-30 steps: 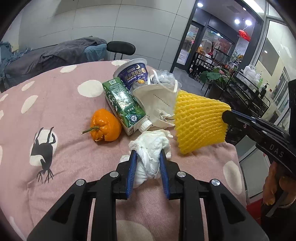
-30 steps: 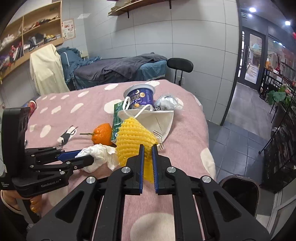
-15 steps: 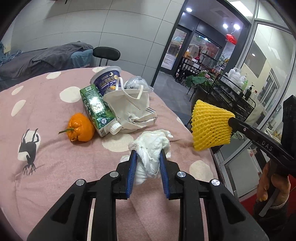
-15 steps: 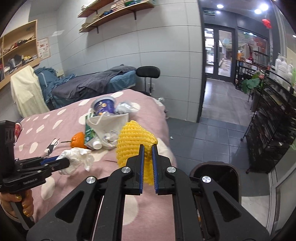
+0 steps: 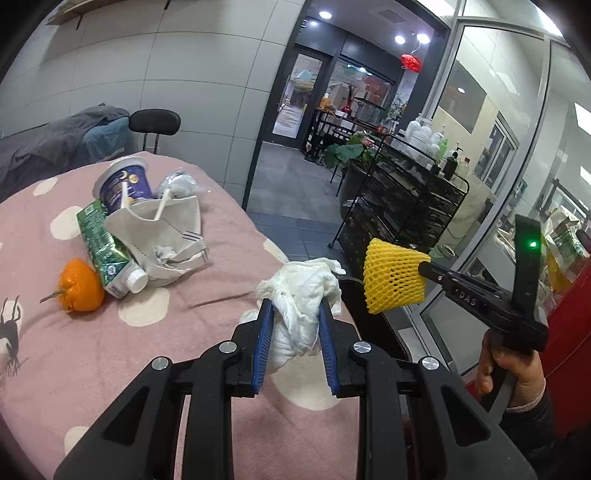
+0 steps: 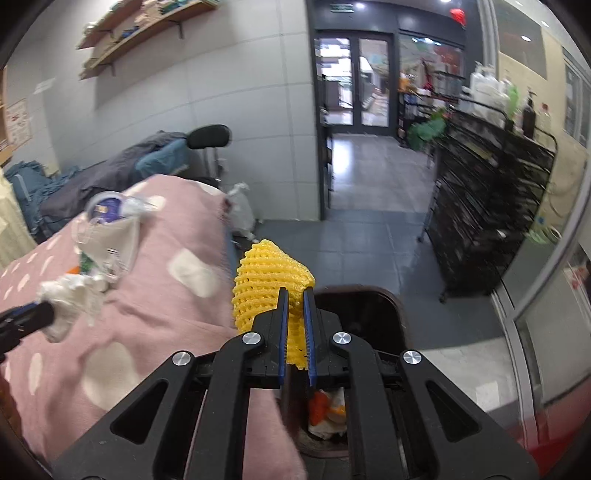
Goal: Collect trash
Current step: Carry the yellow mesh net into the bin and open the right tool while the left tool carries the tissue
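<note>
Room: grey tiled walls, glass doors at the far end, a black wire rack (image 6: pixel 491 206) well off past the bin, wooden shelves (image 6: pixel 140 33) high up on the wall.
Counter (image 5: pixel 207 295): pink spotted cloth over it, and the bin sits just off its edge.
Bin (image 6: pixel 373 306): dark, open-topped, on the floor; looks like there's already some scrap inside, orange and white bits under the right tongs.
Left on the counter, well back from the bin: face mask (image 5: pixel 162 229), green carton (image 5: pixel 103 247), purple tub (image 5: pixel 125 184), crumpled plastic (image 5: pixel 181 184), orange pepper (image 5: pixel 79 286).
Yellow foam net (image 6: pixel 271 280): pinched in the right tongs (image 6: pixel 294 328), hanging right over the bin's mouth.
White tissue wad (image 5: pixel 299 310): squeezed in the left tongs (image 5: pixel 295 325), over the counter's edge nearest the bin, not above it yet.
Progress: I'd say about midway. Two pieces about to drop, and the pile needs another trip or two.
</note>
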